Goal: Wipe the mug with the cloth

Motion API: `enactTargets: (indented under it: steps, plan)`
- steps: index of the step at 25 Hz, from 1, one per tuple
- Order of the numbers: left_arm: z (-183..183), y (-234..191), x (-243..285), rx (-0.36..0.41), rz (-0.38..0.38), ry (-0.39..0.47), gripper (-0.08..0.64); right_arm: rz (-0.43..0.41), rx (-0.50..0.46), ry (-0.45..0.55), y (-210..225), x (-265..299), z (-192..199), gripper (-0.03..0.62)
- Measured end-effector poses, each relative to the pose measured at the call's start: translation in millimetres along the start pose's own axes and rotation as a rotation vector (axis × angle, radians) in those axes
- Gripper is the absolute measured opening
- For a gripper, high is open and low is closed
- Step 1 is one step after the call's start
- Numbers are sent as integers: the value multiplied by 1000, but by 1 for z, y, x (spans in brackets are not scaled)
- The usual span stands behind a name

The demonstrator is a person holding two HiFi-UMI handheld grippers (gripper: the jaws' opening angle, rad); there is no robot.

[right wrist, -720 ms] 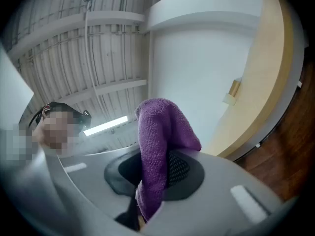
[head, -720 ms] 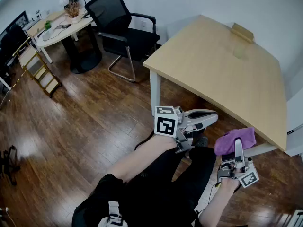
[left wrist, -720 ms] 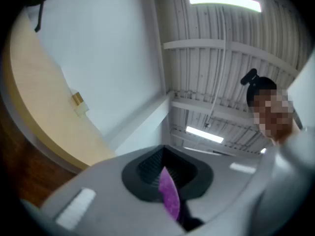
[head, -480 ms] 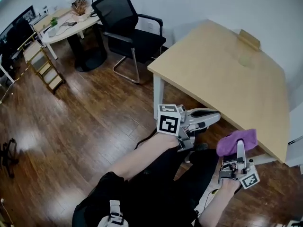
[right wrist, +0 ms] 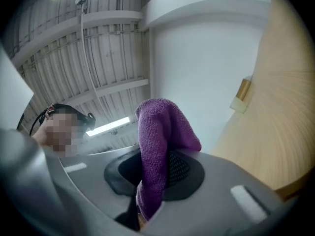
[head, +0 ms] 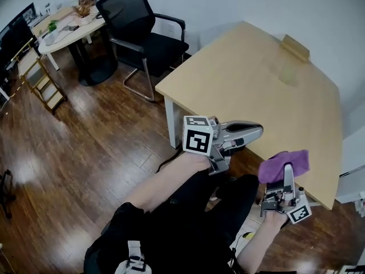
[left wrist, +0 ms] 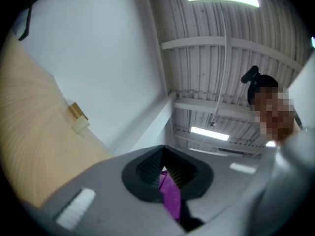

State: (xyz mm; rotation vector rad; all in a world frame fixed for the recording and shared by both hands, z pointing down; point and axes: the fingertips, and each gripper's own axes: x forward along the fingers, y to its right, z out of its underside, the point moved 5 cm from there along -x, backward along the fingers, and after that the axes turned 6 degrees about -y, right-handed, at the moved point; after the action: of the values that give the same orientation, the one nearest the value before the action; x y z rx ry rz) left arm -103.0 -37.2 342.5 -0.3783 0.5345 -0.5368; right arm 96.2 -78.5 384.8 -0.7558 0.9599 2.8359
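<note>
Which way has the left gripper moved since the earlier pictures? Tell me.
Yes. The left gripper moved toward the table; its tip now crosses the near edge.

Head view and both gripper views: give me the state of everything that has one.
left gripper: shut, tilted upward.
right gripper: shut on the cloth, tilted upward.
cloth: bunched, top drooping over the jaws.
table: standing, a small block at its far edge.
office chair: upright, nobody in it.
</note>
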Motion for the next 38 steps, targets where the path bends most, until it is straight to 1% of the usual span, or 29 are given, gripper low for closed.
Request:
enactTargets:
  steps: [3, 8, 15, 21, 23, 28, 30, 32, 33, 36, 38]
  plan:
    - [-8, -16, 14, 3, 19, -11, 5, 11, -14, 3, 12, 3, -14, 58]
    - [-22, -35, 40, 6, 51, -53, 5, 40, -37, 11, 25, 8, -36, 58]
    - [-38, -70, 72, 19, 49, -108, 5, 52, -54, -2, 58, 14, -63, 58]
    - [-47, -108, 97, 90, 37, -195, 5, 41, -32, 12, 81, 27, -80, 59]
    - [-51, -123, 106, 114, 21, -232, 5, 37, -29, 12, 89, 32, -86, 59]
    - [-60, -161, 122, 115, -30, -288, 6, 39, -13, 5, 109, 43, -95, 58]
    - [-65, -177, 127, 130, -62, -309, 6, 47, -4, 1, 117, 46, -98, 58]
    - [-71, -195, 133, 176, -112, -333, 6, 56, 0, -1, 123, 47, -100, 58]
    - [-74, -204, 136, 217, -146, -353, 8, 61, 4, -3, 126, 47, -99, 58]
    - [-83, -239, 150, 392, -265, -459, 95, 72, 19, -14, 134, 48, -97, 58]
    - [-88, -265, 162, 518, -334, -553, 130, 77, 25, -18, 140, 50, -96, 58]
